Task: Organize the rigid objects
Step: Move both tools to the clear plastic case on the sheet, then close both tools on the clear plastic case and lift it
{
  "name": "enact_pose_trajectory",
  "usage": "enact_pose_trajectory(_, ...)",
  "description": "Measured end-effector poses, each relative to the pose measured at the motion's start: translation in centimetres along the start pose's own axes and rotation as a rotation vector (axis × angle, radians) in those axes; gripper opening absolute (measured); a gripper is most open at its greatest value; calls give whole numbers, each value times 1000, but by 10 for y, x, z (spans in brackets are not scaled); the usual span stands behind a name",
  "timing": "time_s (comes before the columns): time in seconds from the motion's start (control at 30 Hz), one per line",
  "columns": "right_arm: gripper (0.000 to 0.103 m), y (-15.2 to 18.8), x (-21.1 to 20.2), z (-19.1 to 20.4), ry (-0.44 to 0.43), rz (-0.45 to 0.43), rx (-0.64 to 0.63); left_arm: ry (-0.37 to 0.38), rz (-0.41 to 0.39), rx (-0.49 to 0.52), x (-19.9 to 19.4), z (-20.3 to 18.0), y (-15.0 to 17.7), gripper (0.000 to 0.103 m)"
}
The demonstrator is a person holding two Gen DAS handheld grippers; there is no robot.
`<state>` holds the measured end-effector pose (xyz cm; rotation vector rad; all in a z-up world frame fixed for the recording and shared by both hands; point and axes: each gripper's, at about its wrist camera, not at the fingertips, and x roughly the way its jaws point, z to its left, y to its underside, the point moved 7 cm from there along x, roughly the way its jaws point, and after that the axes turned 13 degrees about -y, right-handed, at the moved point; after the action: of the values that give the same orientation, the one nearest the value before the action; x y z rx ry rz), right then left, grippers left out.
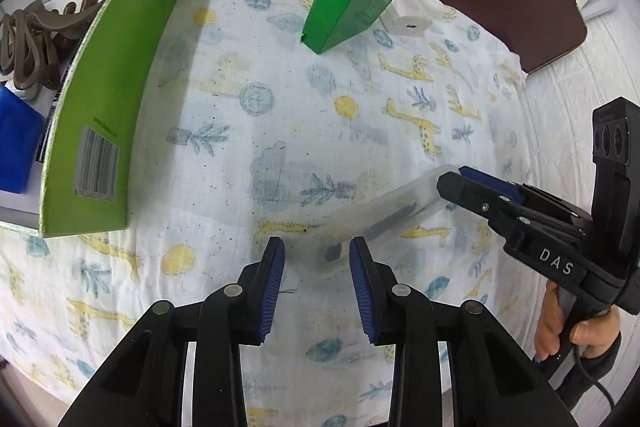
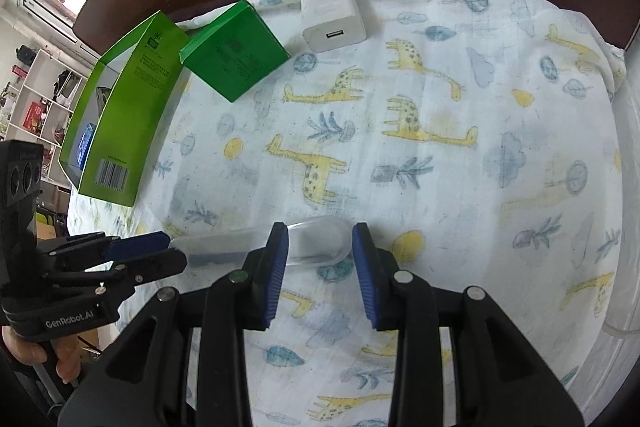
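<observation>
Both wrist views look steeply down, close, sharing the clear case (image 1: 372,223) between them.

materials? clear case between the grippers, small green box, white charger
Case: translucent frosted plastic, probably; dark contents show through blurred.
Green box: glossy printed cardboard, by its folded edges and sheen.
Charger: smooth white moulded plastic, it seems, with rounded corners and a USB slot.
</observation>
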<state>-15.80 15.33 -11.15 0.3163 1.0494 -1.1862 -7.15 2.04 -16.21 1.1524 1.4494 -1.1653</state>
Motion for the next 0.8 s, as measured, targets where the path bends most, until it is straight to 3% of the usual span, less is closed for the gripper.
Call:
enact_pose_trajectory(0.33, 34, 15, -9, 5, 46, -1, 1, -18, -10, -8, 0, 2, -1, 34)
enact_pose_trajectory(0.57, 34, 23, -28, 9, 104, -64, 19, -19, -53, 17, -14, 2, -4, 34)
enact_pose_trajectory(0.8, 33, 13, -36, 39, 122, -130, 0, -9, -126, 10, -42, 12, -16, 34)
